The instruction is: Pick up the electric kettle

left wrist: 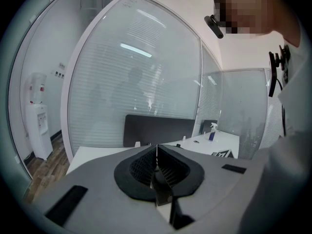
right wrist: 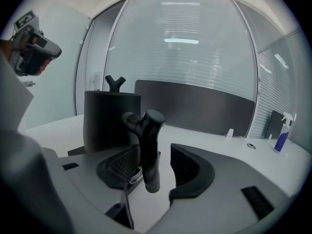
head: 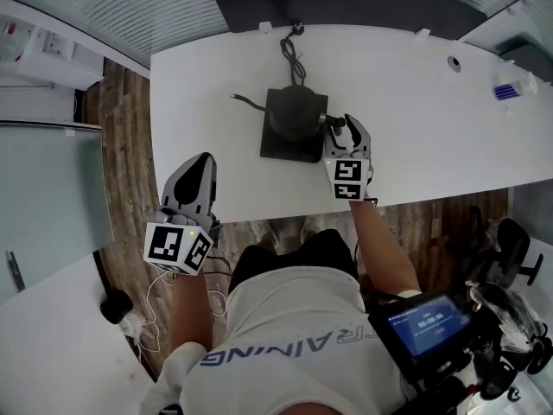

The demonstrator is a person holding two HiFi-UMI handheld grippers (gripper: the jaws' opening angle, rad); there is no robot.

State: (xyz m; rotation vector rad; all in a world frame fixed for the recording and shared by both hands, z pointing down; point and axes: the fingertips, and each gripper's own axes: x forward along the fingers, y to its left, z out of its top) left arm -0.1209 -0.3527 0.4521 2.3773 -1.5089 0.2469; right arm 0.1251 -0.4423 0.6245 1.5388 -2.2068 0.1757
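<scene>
Right tool (right wrist: 161, 168) gapes; left tool (left wrist: 157, 165) (nearer the body) is closed.

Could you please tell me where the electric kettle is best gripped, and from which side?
Grip the handle: a slim upright bar standing clear of the electric kettle on its right side. Come in from the near right, as the open right gripper does, one jaw either side of it.

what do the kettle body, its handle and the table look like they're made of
Kettle body: matte black, likely coated metal or plastic; it shows no sharp reflections. Handle: smooth dark material with a soft sheen on its rounded top, probably moulded plastic. Table: flat, even white with a faint shine, probably laminate; its core cannot be told.
</scene>
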